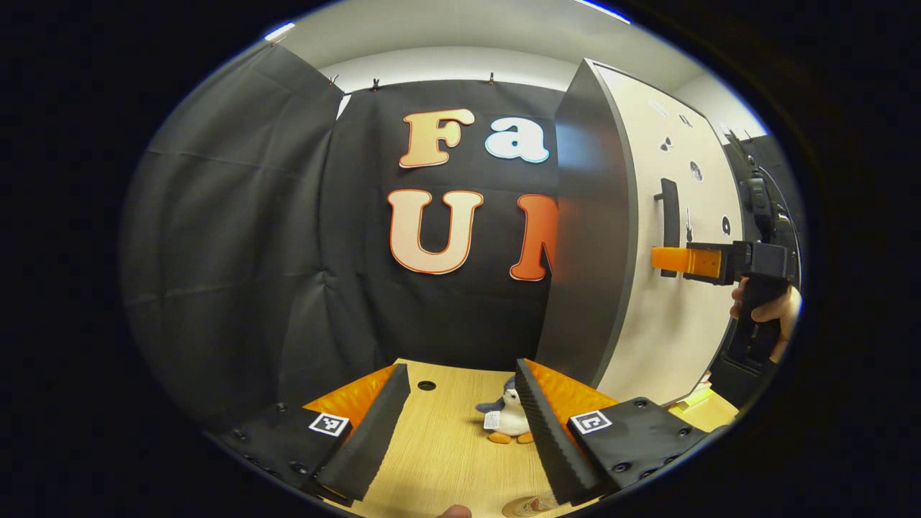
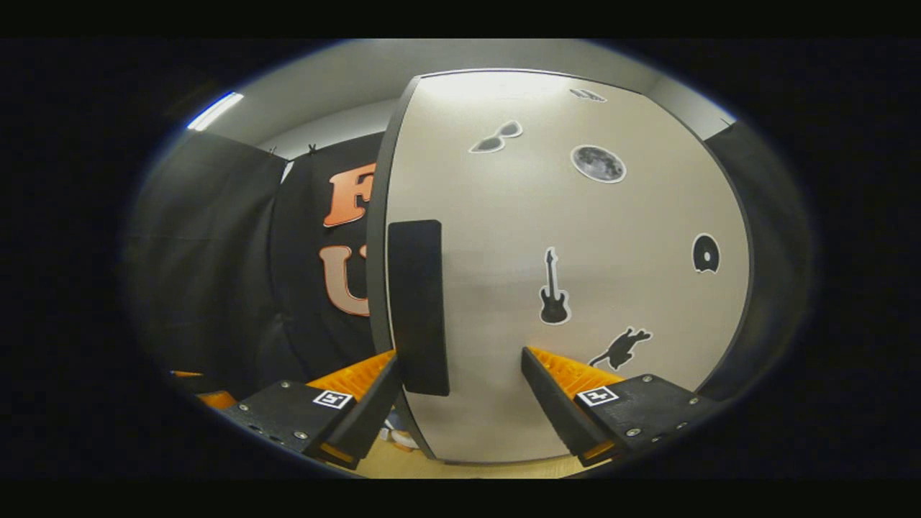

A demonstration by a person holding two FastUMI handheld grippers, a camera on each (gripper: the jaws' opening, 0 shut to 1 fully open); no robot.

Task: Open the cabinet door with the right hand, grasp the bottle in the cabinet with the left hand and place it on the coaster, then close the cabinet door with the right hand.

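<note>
The white cabinet door (image 2: 575, 288) with black stickers looks closed and hides the inside. Its black upright handle (image 2: 419, 309) stands between the spread fingers of my right gripper (image 2: 458, 356), close to the left finger (image 2: 374, 403); I see no finger pressing on it. In the left gripper view the right gripper (image 1: 673, 260), held by a hand (image 1: 773, 309), reaches the handle (image 1: 669, 223) from the right. My left gripper (image 1: 460, 424) is open above the wooden table (image 1: 439, 460), with nothing held. A brown round edge, seemingly the coaster (image 1: 529, 506), peeks in at the bottom.
A small penguin plush (image 1: 507, 417) sits on the table just left of the cabinet's dark side wall (image 1: 586, 237). A round hole (image 1: 427, 385) marks the tabletop near the back. Black cloth walls close off the back and left.
</note>
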